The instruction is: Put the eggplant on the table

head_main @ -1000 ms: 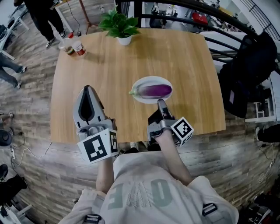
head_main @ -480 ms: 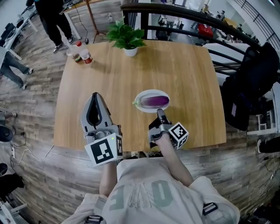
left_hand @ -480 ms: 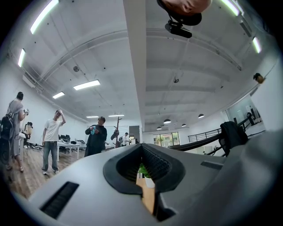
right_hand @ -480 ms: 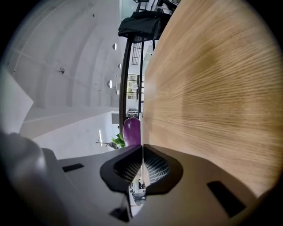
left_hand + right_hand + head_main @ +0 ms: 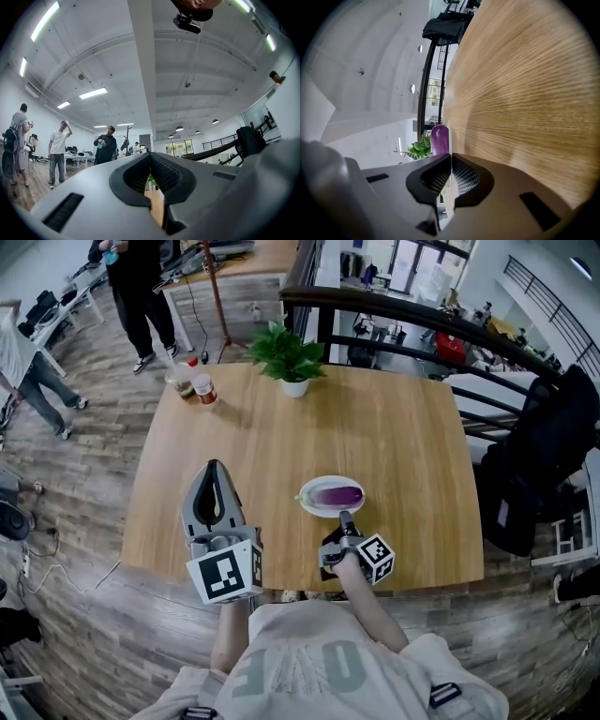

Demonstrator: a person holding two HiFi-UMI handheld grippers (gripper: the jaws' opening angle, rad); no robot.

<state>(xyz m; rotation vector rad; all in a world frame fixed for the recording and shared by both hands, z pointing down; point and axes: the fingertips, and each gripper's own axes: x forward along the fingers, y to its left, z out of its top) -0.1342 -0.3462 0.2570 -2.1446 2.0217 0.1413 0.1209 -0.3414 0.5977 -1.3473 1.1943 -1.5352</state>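
Observation:
A purple eggplant (image 5: 336, 494) lies on a small white plate (image 5: 310, 504) on the near half of the wooden table (image 5: 394, 437). My right gripper (image 5: 344, 516) is shut and empty, its tip just short of the plate's near rim. In the right gripper view the eggplant (image 5: 439, 139) shows just past the closed jaws (image 5: 451, 155). My left gripper (image 5: 216, 465) hovers over the table's near left, shut on nothing. In its own view the left gripper (image 5: 151, 153) points into the room above the table.
A potted plant (image 5: 291, 357) stands at the table's far edge, with two jars (image 5: 194, 384) at the far left corner. People stand beyond the table's far left corner. A dark jacket (image 5: 548, 442) hangs on a chair at the right, by a railing.
The right gripper has sunk toward the table's near edge in front of the plate. The head view has drawn back, so the table looks smaller. The eggplant has not moved.

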